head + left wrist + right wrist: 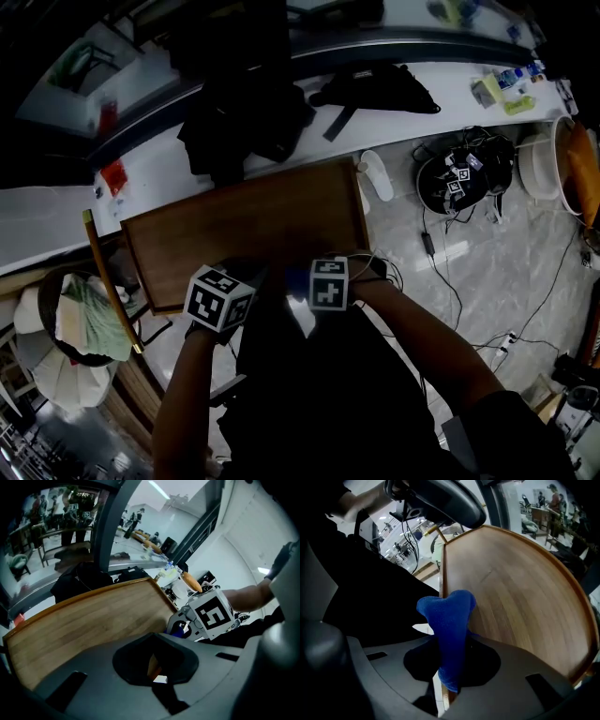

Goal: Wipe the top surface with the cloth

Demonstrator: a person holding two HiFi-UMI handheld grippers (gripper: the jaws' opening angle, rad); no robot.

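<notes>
At the near edge of the wooden table top, close to its near right corner, the blue cloth stands bunched into an upright wad, pinched low down by the right gripper, whose jaws are clamped on it. The cloth is not spread on the table top; whether its lower fold touches the wood cannot be told. Just beside it along the same edge, the left gripper holds nothing, its jaws drawn together to a thin slit. The likely trouble lies in the grip. A wad held this way would probably wipe only a narrow track, and pressing it down hard could drag it out of the jaws or put a jaw on the wood. With the two grippers so near each other, a sideways stroke might knock them together. A long push toward the far edge could snag the black bags slumped there. The wood looks bare, smooth and dry, with a paler rim. Around the table lie a glossy pale floor, loose cables, and a white counter beyond.
</notes>
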